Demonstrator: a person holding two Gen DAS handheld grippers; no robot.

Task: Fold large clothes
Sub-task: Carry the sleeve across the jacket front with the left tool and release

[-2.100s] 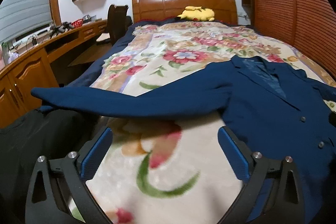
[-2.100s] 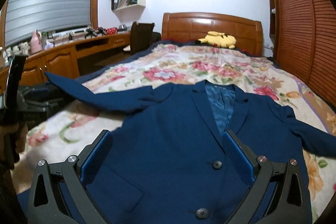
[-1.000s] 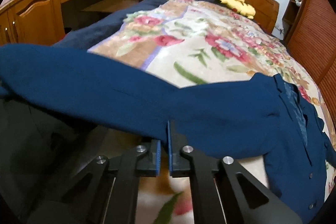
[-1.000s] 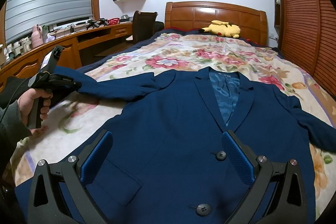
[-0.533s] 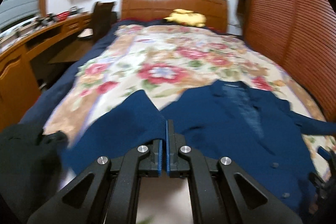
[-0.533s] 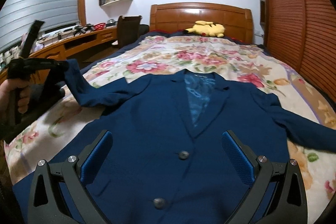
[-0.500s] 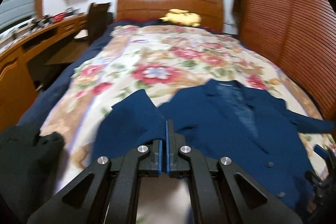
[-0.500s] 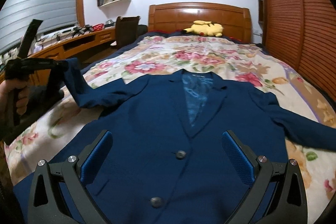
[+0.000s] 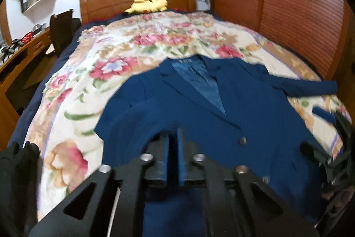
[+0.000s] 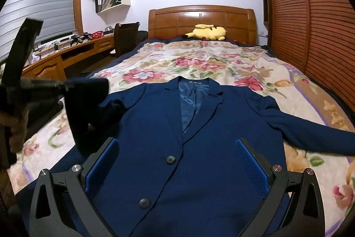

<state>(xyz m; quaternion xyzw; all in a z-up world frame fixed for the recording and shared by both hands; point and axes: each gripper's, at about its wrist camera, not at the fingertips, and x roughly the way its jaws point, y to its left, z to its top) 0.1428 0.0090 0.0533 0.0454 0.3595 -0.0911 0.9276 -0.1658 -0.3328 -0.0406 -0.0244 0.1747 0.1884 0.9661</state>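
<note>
My left hand-held gripper (image 9: 173, 143) is opening, the navy sleeve (image 9: 133, 121) between its blue pads, folded in over the jacket's side. My right hand-held gripper (image 10: 176, 161) hangs wide open, empty, over the navy buttoned suit jacket (image 10: 199, 126) lying face-up on the floral bedspread (image 10: 199, 59). Beyond, a yellow plush toy (image 10: 207, 32) against the wooden headboard (image 10: 199, 17).

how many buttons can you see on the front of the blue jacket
2. The upper button sits just below where the lapels meet; the lower button lies nearer the hem on the blue jacket. The right gripper's frame covers the hem, so another may be hidden.
</note>
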